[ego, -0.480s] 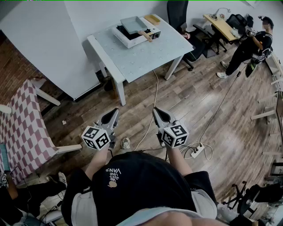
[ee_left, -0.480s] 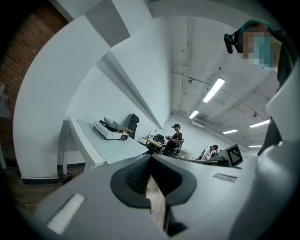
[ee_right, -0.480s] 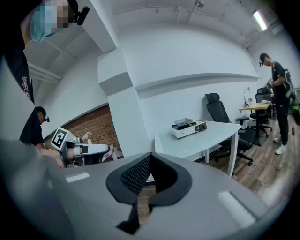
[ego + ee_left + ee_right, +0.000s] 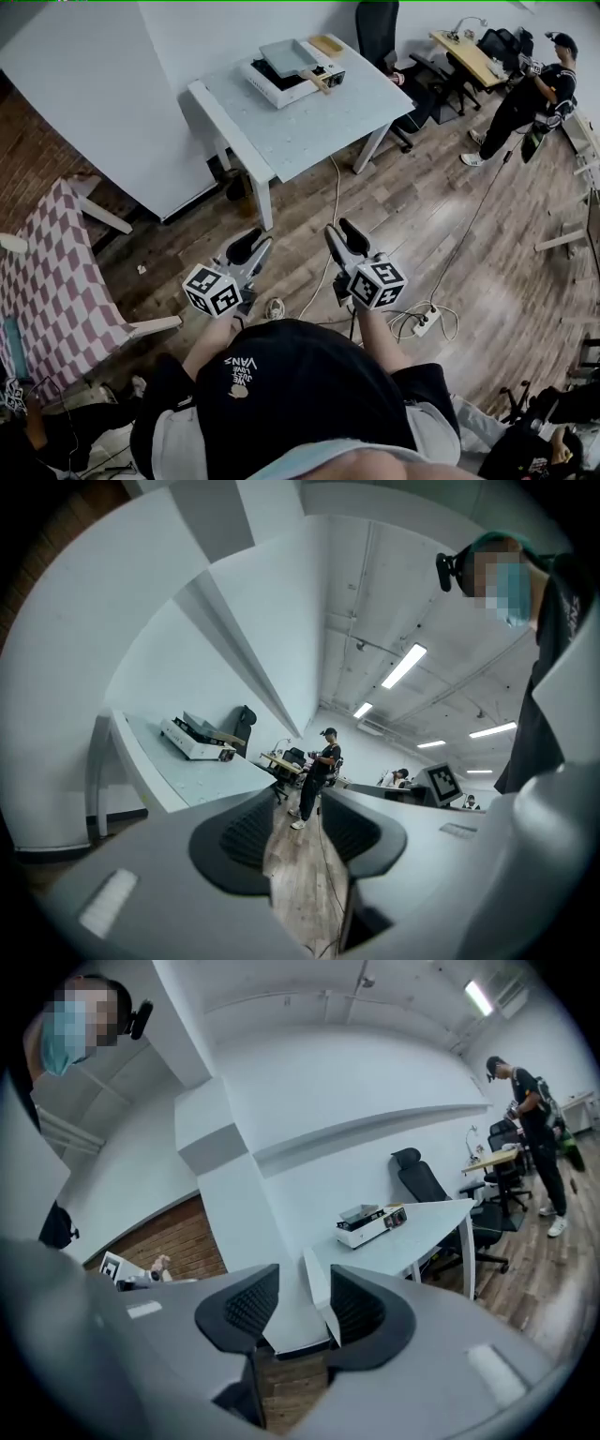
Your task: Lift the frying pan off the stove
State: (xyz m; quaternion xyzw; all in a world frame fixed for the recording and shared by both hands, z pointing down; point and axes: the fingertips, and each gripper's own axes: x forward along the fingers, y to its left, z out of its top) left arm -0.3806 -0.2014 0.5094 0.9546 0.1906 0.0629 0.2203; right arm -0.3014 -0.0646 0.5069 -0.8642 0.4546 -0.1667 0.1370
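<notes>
With the frying pan point(image 4: 289, 54) resting on the stove point(image 4: 272, 90) on the upper-centre tabletop point(image 4: 319, 117), well apart, the left gripper point(image 4: 251, 248) and right gripper point(image 4: 344, 236) carry fingers apart and empty, presumably readied for approach.

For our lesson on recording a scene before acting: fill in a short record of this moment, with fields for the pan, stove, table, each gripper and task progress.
Pan: resting on the stove
Stove: at the table's far end
Table: well ahead of both grippers
Left gripper: fingers apart, nothing between them
Right gripper: fingers apart, nothing between them
Progress: pan not yet lifted
</notes>
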